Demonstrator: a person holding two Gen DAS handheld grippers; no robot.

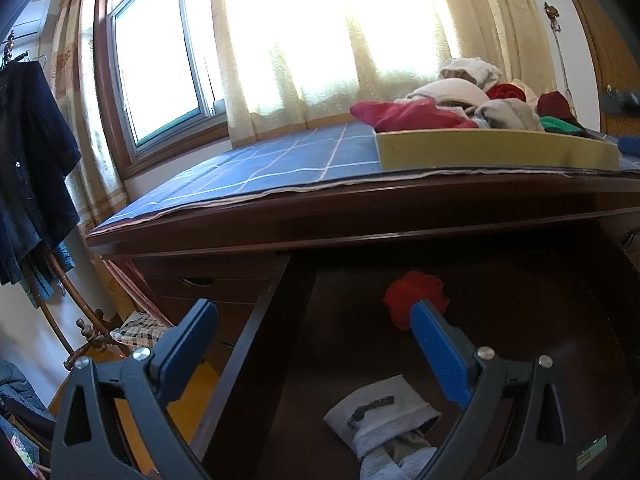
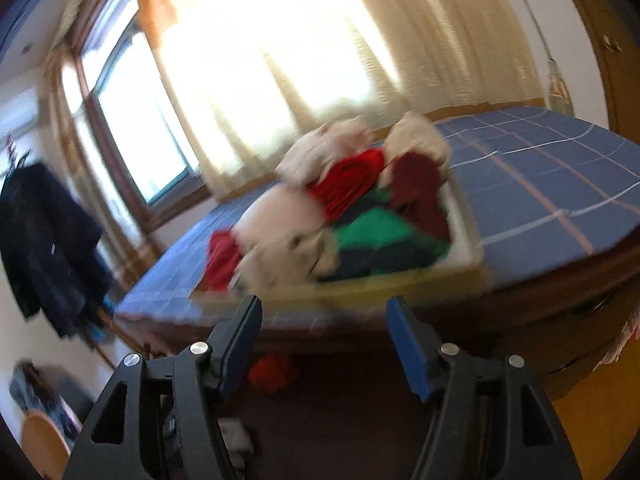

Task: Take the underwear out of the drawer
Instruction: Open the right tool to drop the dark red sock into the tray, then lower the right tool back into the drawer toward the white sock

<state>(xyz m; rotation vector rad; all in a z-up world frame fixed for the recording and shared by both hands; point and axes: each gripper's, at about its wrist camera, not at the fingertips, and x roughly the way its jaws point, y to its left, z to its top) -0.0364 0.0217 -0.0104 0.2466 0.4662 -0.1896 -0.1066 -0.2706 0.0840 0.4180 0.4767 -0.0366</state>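
From the left wrist, the left gripper (image 1: pixel 312 332) hangs over the open drawer (image 1: pixel 256 344), its fingers (image 1: pixel 440 352) spread wide and grasping nothing. A red piece of underwear (image 1: pixel 404 292) lies on the drawer floor beyond the right fingertip; a grey folded garment (image 1: pixel 380 412) lies nearer. On the tabletop (image 1: pixel 280 156) a yellow tray (image 1: pixel 492 148) holds heaped clothes.

The right wrist view is blurred. The right gripper (image 2: pixel 322 332) points at the tray (image 2: pixel 464 220), fingers (image 2: pixel 408 344) released and empty. The red underwear (image 2: pixel 272 372) shows below in the drawer.
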